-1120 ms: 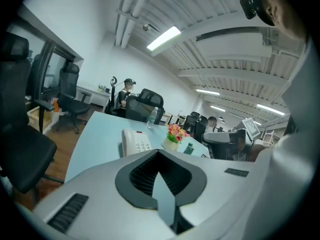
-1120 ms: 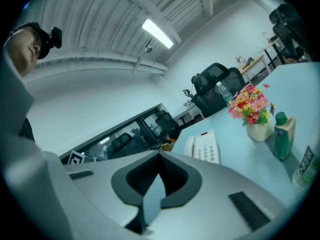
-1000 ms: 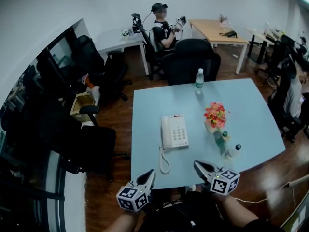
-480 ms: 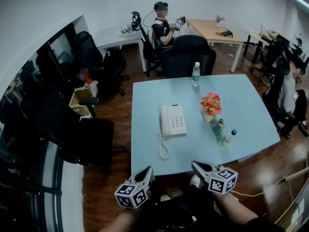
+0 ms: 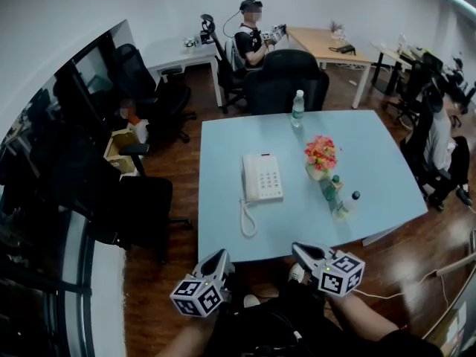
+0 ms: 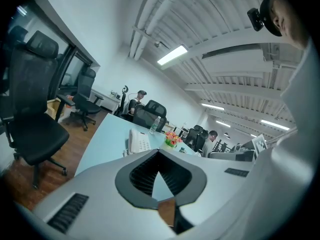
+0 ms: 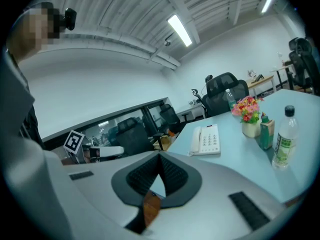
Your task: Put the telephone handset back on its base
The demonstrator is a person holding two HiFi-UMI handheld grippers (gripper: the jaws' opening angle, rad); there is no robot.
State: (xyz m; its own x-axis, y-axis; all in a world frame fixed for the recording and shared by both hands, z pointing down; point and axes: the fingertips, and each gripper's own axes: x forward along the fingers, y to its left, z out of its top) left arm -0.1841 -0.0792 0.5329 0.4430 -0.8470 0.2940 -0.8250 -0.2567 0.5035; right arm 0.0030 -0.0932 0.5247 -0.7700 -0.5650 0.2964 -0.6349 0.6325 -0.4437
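A white telephone [image 5: 262,178] sits on the light blue table [image 5: 372,155], left of its middle. Its handset [image 5: 249,178] lies along the base's left side, and the coiled cord [image 5: 245,219] trails toward the near edge. Both grippers hang below that edge, apart from the phone. My left gripper [image 5: 220,258] is shut with nothing in it, and so is my right gripper [image 5: 300,250]. The phone [image 6: 138,140] shows past the closed left gripper [image 6: 159,152]. It also shows as the phone [image 7: 206,139] beyond the closed right gripper [image 7: 160,157].
A pot of flowers [image 5: 320,155], a green carton [image 5: 328,188] and a small bottle [image 5: 344,205] stand right of the phone. A water bottle [image 5: 297,108] is at the far edge. Black office chairs [image 5: 286,80] ring the table. A person [image 5: 253,39] sits at a far desk.
The head view has drifted, so the table and phone sit slightly higher and further left in it. Both grippers have slid a little lower and left. Their jaws stay shut.
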